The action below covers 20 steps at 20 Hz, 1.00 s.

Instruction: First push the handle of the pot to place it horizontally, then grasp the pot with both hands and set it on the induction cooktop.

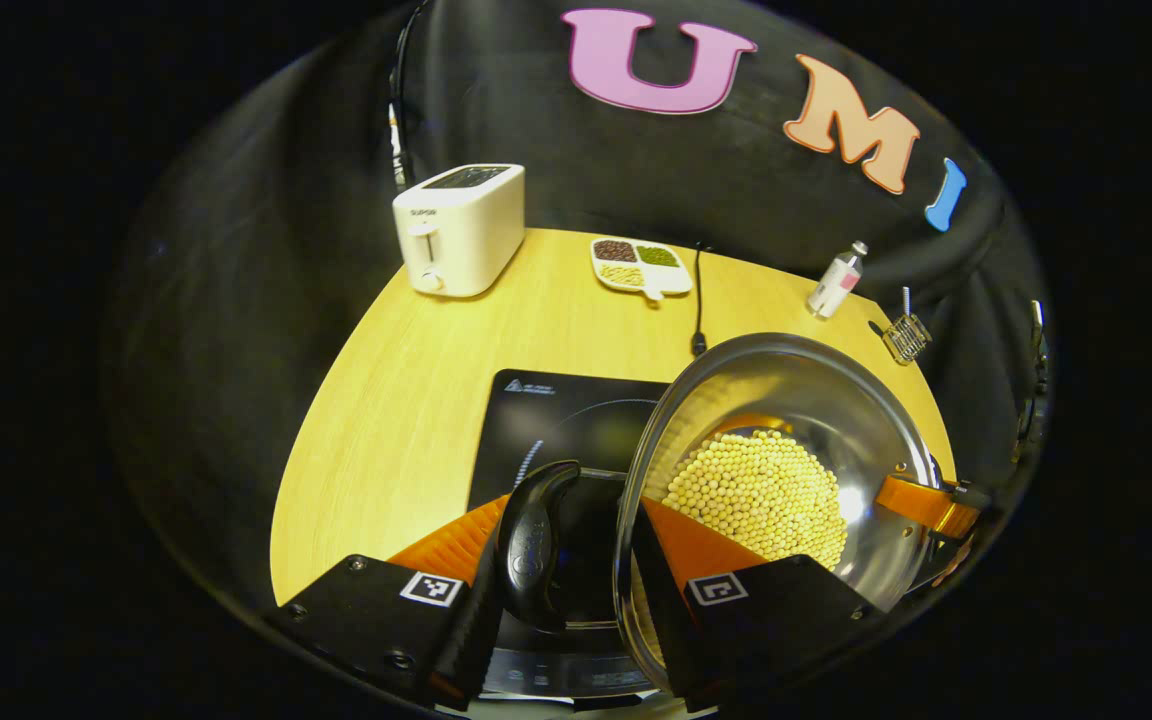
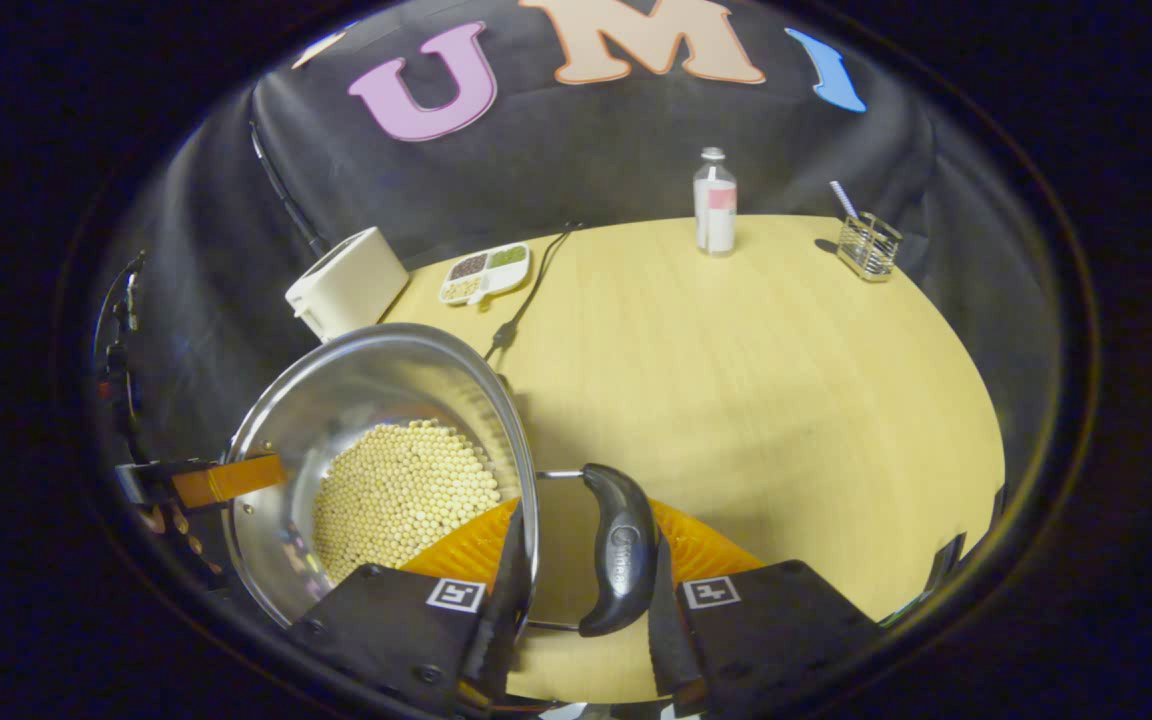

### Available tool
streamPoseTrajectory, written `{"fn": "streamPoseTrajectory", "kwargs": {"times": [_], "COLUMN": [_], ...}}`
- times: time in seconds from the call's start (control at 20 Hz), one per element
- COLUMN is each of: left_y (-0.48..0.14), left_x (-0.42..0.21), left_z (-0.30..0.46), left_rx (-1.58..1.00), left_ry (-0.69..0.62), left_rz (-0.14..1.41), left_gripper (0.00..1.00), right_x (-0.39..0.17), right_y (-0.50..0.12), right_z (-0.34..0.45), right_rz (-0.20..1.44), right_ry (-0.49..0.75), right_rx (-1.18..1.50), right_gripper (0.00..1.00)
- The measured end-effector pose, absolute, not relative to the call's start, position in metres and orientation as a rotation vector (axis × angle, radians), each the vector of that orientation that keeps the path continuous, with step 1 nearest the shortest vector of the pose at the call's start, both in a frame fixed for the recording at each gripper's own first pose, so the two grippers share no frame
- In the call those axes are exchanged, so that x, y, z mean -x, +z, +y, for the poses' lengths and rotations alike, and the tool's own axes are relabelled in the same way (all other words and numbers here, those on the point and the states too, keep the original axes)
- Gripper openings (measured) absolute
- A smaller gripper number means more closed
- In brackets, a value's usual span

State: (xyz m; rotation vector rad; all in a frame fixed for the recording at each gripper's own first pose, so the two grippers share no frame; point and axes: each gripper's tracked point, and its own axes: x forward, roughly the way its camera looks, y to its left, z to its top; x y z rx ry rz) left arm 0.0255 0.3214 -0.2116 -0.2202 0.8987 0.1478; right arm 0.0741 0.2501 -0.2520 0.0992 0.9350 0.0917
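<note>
Left gripper view: we see our left claw (image 1: 576, 585) clamped on the black side handle (image 1: 534, 545) of the shiny steel pot of yellow beans (image 1: 771, 470), held over the black induction cooktop (image 1: 556, 420) on the yellow wooden tabletop (image 1: 406, 400). Right gripper view: right claw (image 2: 581, 590) grips the pot's other black handle (image 2: 621, 550).

A shiny round stainless-steel pot (image 1: 786, 400), part-filled with pale yellow beans (image 1: 761, 490), is seen above the flat black induction cooktop (image 1: 556, 420). Black curved side handles (image 1: 533, 535) are carried at nine and three o'clock.
</note>
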Motion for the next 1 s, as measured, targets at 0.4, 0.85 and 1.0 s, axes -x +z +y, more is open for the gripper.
{"fn": "streamPoseTrajectory", "kwargs": {"times": [0.4,0.85,1.0], "left_y": [-0.238,-0.246,-0.245], "left_x": [-0.026,-0.034,-0.034], "left_z": [0.370,0.377,0.378], "left_rx": [0.241,0.270,0.266], "left_ry": [0.167,0.150,0.146], "left_rz": [0.935,0.918,0.901], "left_gripper": [0.68,0.69,0.70], "right_x": [-0.081,-0.093,-0.094], "right_y": [-0.278,-0.281,-0.282], "right_z": [0.302,0.309,0.310], "right_rz": [0.980,0.982,0.977], "right_ry": [0.098,0.087,0.090], "right_rx": [-0.074,-0.070,-0.072], "right_gripper": [0.57,0.51,0.51]}}
